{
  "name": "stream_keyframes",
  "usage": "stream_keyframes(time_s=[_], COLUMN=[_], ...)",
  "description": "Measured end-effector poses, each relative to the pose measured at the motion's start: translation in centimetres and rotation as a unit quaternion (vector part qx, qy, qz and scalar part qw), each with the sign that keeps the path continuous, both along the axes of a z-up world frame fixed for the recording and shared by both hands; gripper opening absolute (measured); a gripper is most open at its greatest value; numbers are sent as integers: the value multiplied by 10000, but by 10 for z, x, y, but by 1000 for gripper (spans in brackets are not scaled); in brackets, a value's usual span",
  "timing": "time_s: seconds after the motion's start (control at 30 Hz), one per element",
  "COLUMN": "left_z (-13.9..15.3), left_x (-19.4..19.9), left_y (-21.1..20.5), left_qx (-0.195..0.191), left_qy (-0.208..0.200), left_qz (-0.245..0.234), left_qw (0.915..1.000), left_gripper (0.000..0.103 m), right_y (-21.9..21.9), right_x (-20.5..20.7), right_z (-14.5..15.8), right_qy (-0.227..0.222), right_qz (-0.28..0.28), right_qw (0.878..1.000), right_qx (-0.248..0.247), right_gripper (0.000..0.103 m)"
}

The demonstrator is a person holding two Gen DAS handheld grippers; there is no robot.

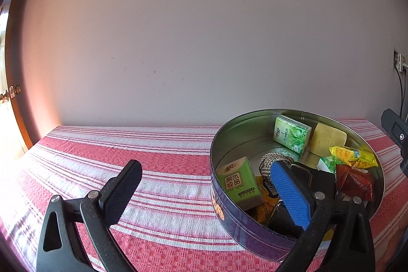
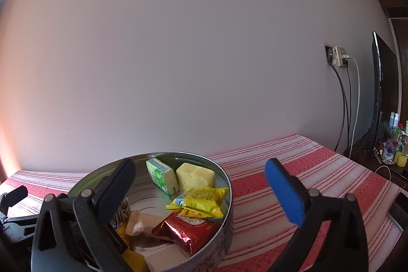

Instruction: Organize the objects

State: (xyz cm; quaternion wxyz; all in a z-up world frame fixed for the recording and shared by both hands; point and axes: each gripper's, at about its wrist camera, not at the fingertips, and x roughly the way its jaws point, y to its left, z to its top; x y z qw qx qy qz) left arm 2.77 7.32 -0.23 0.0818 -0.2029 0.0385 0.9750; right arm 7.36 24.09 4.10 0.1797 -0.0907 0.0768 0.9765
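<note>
A round metal tin [image 1: 234,139] stands on the red-and-white striped cloth [image 1: 153,170]. Inside lie a green tissue pack [image 1: 292,134], a yellow sponge [image 1: 327,139], a yellow snack packet [image 1: 354,156], a red packet [image 1: 354,182], a second green tissue pack [image 1: 238,181] and a rope coil [image 1: 270,159]. My left gripper [image 1: 206,193] is open and straddles the tin's left wall, blue pad inside. My right gripper [image 2: 200,193] is open across the tin's [image 2: 142,162] right wall, its black finger [image 2: 114,193] over the contents. Neither holds anything.
A plain wall runs behind the table. A wall socket with hanging cables [image 2: 339,56], a dark flat screen [image 2: 382,93] and a cluttered low surface [image 2: 392,144] stand off the table's right end. A wooden door frame [image 1: 10,93] is at far left.
</note>
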Motion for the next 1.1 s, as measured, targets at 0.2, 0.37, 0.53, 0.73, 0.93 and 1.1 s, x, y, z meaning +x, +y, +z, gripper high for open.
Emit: stream_keyframes(time_s=[0.2,0.37,0.53,0.73,0.93,1.1], left_z=[-4,-6,-5,-5,-5,-6], left_x=[9,11,17,20,24,21], left_y=[-6,-14,-15,-15,-13,-14], left_qx=[-88,56,54,134,106,99], left_qy=[123,37,125,102,186,110], left_qz=[48,73,82,-92,-82,-3], left_qw=[9999,10000,9999,9998,9997,9999], left_gripper=[102,102,102,102,102,102], right_y=[-8,-15,-18,-17,-15,-14], right_x=[15,28,37,39,39,40], right_z=[0,-1,0,0,-1,-1], right_qy=[101,211,290,276,251,242], right_qz=[-47,-120,-288,-332,-334,-277], right_qw=[9999,9996,9990,9991,9991,9993], right_qx=[18,109,157,32,13,6], right_gripper=[103,103,103,103,103,103])
